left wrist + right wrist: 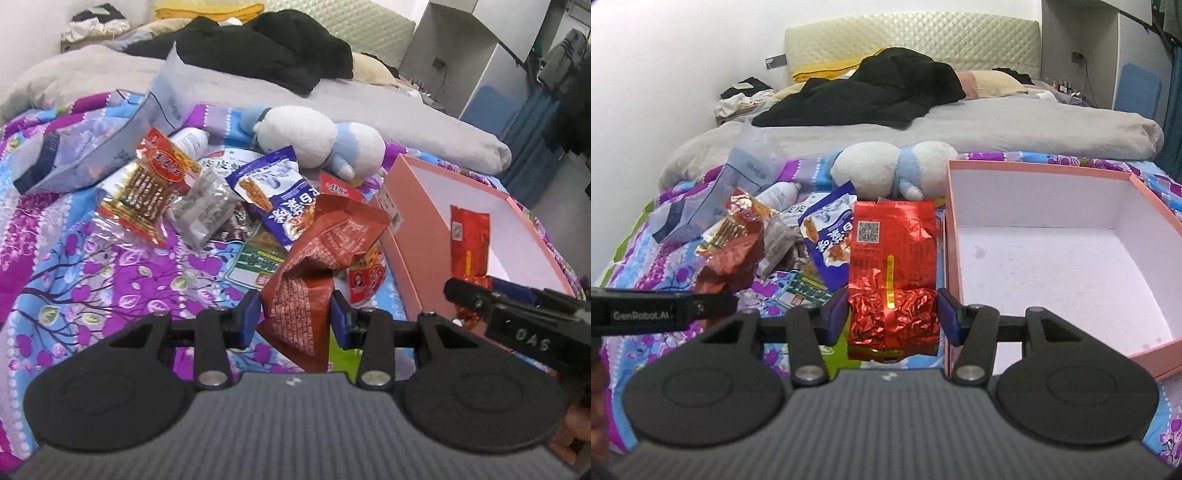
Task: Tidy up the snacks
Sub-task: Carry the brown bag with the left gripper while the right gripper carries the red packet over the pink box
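Note:
My left gripper [293,317] is shut on a crumpled brown-red snack bag [314,266], held up over the bedspread. My right gripper [892,317] is shut on a shiny red foil packet [892,258] with a QR code, just left of the pink box [1156,206], whose white inside holds nothing. In the left wrist view the right gripper [476,299] holds that red foil packet [469,240] in front of the pink box [410,199]. A pile of snack packets lies beyond: a blue-white bag [277,188], a red-gold one [147,192], a green-white one [255,262].
A white and blue plush toy [317,136] lies behind the pile, with a white bottle [190,142] and a translucent bag [110,125] to its left. Black clothing [879,92] and a grey duvet [997,129] cover the far bed. A shelf unit [476,55] stands at right.

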A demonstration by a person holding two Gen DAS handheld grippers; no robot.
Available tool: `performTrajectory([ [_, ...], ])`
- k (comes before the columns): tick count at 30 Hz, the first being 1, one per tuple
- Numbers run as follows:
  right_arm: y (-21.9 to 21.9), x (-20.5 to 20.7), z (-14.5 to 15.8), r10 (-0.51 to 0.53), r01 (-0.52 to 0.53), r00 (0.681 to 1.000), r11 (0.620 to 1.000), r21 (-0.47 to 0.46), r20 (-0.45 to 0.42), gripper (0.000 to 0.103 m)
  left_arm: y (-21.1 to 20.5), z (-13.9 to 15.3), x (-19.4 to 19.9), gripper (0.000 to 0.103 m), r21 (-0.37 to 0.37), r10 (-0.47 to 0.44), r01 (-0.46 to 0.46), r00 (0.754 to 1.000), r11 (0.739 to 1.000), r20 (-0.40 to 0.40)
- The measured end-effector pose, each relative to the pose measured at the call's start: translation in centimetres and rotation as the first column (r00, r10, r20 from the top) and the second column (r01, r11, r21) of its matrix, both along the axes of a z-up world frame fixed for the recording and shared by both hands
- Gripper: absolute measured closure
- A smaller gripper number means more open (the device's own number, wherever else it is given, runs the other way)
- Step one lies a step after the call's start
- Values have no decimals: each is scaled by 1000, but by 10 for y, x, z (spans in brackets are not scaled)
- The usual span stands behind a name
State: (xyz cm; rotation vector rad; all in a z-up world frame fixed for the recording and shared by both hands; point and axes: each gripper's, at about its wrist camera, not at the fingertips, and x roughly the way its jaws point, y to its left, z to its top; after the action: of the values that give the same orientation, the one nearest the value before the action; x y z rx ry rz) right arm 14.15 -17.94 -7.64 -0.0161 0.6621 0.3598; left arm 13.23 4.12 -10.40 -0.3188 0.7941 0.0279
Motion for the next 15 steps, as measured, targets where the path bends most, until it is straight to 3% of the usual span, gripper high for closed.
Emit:
performTrajectory([
  [7,17,40,-8,18,-18,998,1000,6,-65,49,16,2,47,57,-70,3,-7,998,998,-57],
  [15,28,76,21,-23,28,987,999,27,-160,49,34,40,94,58,-69,-63,55,990,996,-127],
])
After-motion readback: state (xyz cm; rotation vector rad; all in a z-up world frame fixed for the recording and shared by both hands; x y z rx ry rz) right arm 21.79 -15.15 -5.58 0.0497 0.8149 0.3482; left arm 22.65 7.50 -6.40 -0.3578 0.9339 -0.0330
